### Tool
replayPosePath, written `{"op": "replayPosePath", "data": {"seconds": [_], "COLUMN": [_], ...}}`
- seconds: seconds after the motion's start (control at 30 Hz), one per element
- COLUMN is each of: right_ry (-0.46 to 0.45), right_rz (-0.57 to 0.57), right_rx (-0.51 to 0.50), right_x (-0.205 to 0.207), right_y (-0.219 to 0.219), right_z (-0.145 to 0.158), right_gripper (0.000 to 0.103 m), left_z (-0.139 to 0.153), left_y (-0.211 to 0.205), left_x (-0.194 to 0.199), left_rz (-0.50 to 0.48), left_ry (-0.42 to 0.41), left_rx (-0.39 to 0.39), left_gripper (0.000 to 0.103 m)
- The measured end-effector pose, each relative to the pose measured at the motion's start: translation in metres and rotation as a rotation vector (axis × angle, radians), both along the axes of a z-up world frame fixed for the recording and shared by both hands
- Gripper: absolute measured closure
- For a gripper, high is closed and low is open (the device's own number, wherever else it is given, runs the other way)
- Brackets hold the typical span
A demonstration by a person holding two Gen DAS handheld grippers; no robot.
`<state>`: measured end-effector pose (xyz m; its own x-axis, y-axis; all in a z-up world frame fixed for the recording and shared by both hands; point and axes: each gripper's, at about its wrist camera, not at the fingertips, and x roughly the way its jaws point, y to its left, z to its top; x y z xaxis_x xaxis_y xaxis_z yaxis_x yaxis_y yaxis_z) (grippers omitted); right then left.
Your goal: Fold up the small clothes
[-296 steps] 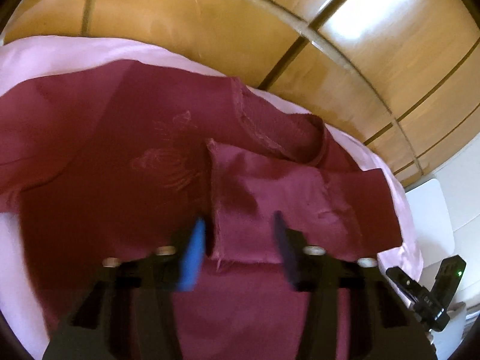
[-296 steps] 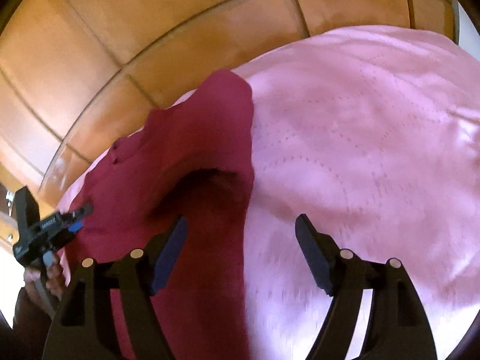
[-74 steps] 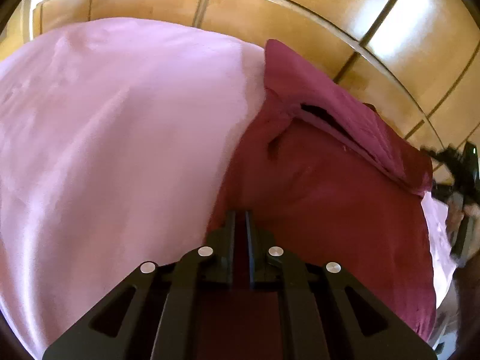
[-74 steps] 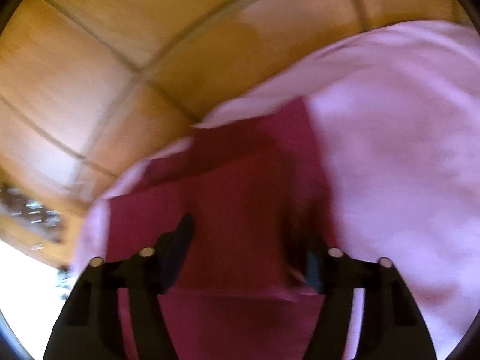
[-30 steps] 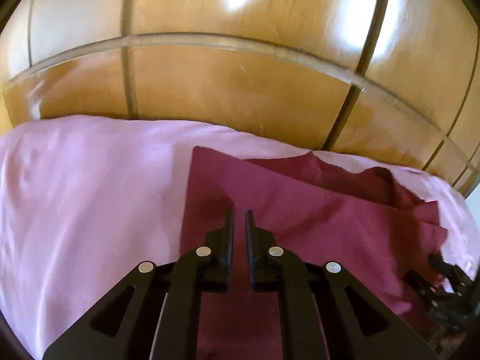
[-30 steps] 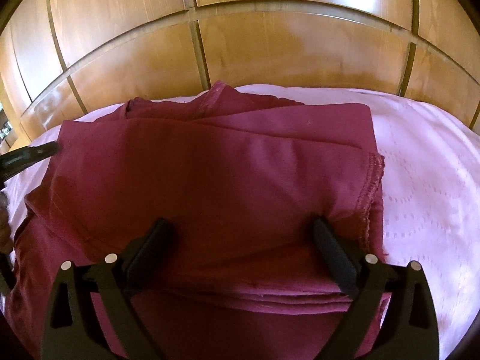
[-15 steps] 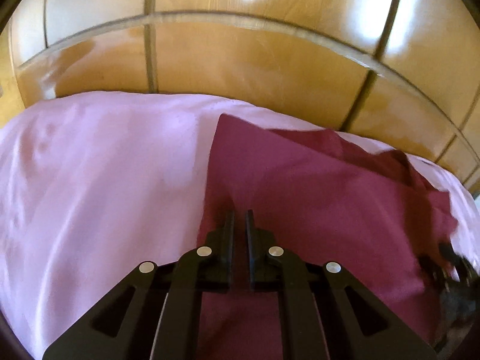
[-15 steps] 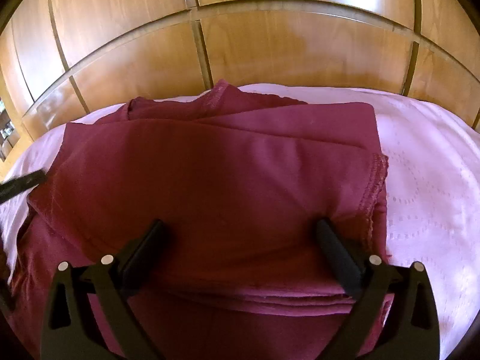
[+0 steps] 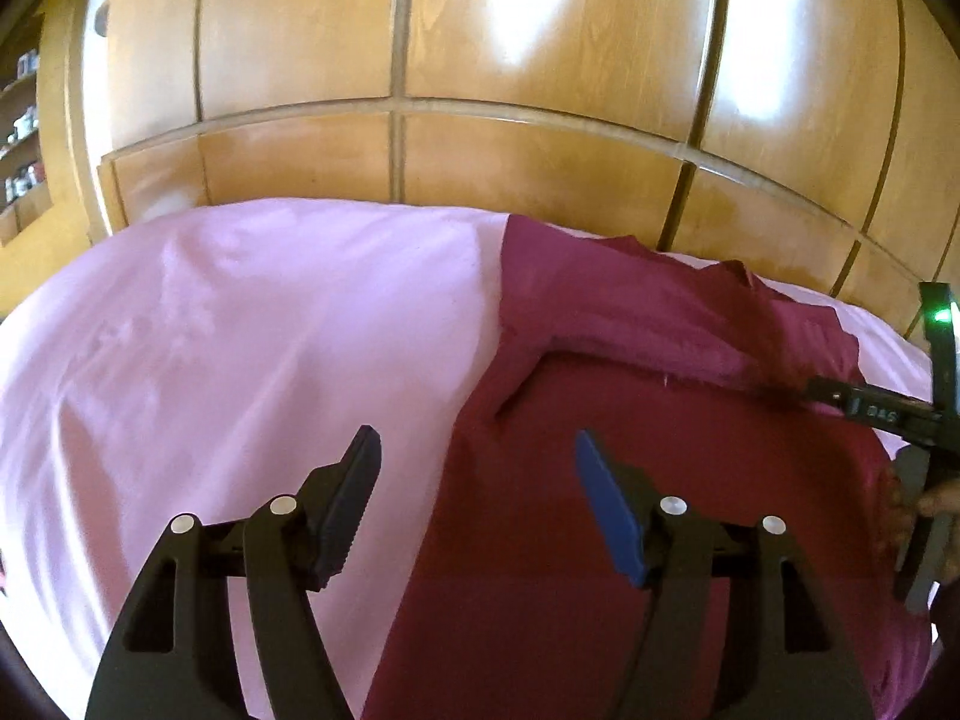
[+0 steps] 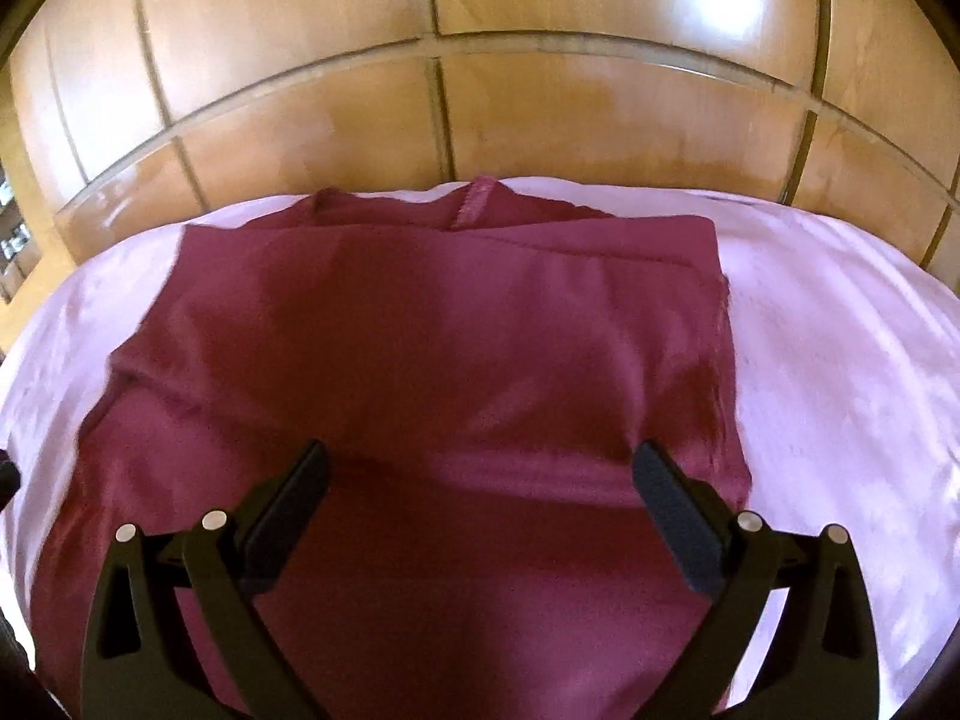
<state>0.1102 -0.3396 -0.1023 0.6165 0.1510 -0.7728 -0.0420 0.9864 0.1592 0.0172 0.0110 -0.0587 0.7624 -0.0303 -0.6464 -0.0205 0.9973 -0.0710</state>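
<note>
A maroon garment (image 9: 690,468) lies folded on the pink bedsheet (image 9: 240,324); in the right wrist view the garment (image 10: 456,348) is a roughly square stack with its collar at the far edge. My left gripper (image 9: 474,468) is open and empty, hovering over the garment's left edge. My right gripper (image 10: 480,480) is open and empty above the garment's near part. The other gripper's body (image 9: 888,414) shows at the right edge of the left wrist view.
A glossy wooden panelled wardrobe (image 9: 480,138) stands right behind the bed; it fills the top of the right wrist view (image 10: 540,90). Shelves with small items (image 9: 21,120) show at far left. The pink sheet (image 10: 840,360) spreads to both sides.
My left gripper was shut on the garment's edge and has opened and let go. The right gripper stays open and has drawn back a little. The garment lies folded over.
</note>
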Motion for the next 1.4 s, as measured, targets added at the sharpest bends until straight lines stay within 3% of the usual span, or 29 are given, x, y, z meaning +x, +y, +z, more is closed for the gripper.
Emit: {"op": "replayPosePath", "data": {"seconds": [0.23,0.6,1.0,1.3,1.37,1.4], "right_ry": [0.029,0.109,0.165,0.213,0.228,0.236], "right_rz": [0.021,-0.071,-0.035,0.022,0.035,0.044], "right_rx": [0.016,0.098,0.173,0.224,0.247,0.255], "right_x": [-0.058,-0.131,-0.171,-0.201,-0.209,-0.21], "right_y": [-0.005,-0.047,-0.048,-0.044,-0.044,-0.044], "right_z": [0.005,-0.01,-0.02,-0.02,-0.019,-0.018], "right_gripper": [0.002,0.002,0.002,0.002,0.003,0.005], "left_z": [-0.008,-0.026,-0.042,-0.046,-0.046,-0.046], "left_y": [0.017,0.041,0.041,0.043,0.042,0.041], "left_x": [-0.032,-0.063,-0.083,-0.092,-0.096,-0.099], "left_rz": [0.02,0.04,0.027,-0.014,-0.046,-0.075], "left_ry": [0.02,0.074,0.117,0.149,0.16,0.167], "left_rx": [-0.017,0.011,0.045,0.025,0.013,0.005], "left_gripper": [0.037,0.037,0.037,0.037,0.041,0.048]}}
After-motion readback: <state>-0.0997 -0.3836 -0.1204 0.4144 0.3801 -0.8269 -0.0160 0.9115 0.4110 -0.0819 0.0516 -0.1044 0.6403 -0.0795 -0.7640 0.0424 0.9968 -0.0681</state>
